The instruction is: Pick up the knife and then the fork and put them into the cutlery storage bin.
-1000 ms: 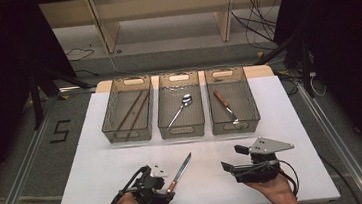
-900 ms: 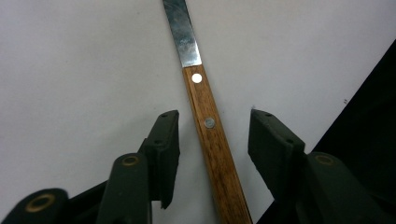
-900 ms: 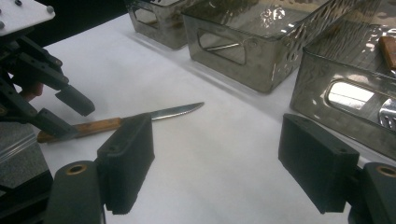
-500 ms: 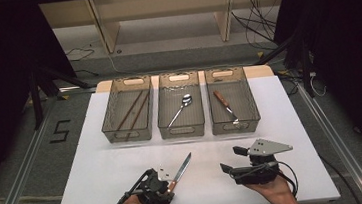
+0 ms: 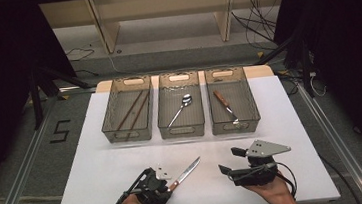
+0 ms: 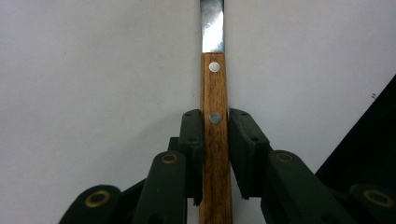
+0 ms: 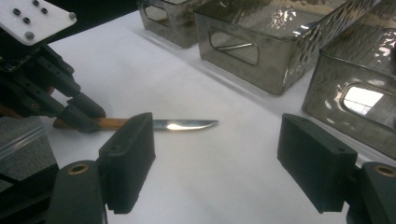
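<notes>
The left tool (image 6: pixel 215 154) has just been closing and now squeezes the knife (image 6: pixel 215 140), ready to lift; the right tool (image 7: pixel 229 163) stays wide open.

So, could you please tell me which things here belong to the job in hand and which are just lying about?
In the job:
- knife, wooden handle between the pads of the left claw, whose jaws have just been closing
- three grey bins, one likely its destination

Lying about:
- shelf unit behind the table
- cables on the floor
- right claw, open and idle
</notes>
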`<state>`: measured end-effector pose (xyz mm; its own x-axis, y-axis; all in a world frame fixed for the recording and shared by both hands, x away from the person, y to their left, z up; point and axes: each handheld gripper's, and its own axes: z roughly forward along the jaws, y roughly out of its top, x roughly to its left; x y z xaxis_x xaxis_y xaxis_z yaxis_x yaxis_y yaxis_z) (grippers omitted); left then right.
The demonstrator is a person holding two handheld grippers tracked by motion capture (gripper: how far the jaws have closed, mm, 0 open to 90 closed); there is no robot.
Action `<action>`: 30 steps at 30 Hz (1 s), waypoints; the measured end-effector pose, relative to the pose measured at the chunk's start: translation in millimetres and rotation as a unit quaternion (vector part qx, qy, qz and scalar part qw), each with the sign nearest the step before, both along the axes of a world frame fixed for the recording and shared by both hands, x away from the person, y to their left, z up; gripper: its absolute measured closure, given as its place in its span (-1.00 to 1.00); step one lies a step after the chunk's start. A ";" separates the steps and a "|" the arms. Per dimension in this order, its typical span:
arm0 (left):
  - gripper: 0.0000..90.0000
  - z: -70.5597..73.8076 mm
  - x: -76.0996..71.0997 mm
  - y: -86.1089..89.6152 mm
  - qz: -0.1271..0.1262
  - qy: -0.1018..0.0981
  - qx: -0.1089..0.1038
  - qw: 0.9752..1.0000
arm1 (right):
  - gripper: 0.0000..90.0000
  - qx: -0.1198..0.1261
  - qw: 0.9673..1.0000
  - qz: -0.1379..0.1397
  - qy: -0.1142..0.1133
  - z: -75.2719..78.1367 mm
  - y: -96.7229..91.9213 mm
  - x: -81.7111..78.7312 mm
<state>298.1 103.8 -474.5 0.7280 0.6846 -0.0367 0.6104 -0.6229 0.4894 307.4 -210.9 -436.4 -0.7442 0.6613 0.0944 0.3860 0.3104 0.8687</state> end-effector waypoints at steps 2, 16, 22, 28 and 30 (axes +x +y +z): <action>0.68 0.0 1.5 1.4 -0.001 0.002 -0.006 1.000 | -0.38 -0.001 1.000 0.004 -0.002 0.4 0.7 -0.7; 0.68 23.4 16.0 12.6 -0.034 0.024 -0.061 0.997 | -0.38 0.000 0.999 0.035 -0.027 3.4 14.4 -8.0; 0.68 35.7 29.6 5.5 -0.055 0.030 -0.076 0.995 | -0.38 -0.022 0.996 0.064 -0.050 0.1 32.8 -14.7; 0.68 44.0 37.1 -11.8 -0.093 0.040 -0.075 0.992 | -0.37 -0.057 0.991 0.089 -0.083 -3.5 48.8 -21.5; 0.68 45.7 39.0 -17.1 -0.104 0.045 -0.077 0.991 | -0.37 -0.078 0.988 0.094 -0.099 -4.4 53.4 -24.6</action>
<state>337.1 86.7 -428.7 0.8418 0.5014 -0.1999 0.5221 -0.6623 0.5374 282.8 -157.5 -440.8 -0.8486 0.5048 -0.1580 0.1361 0.4971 0.8570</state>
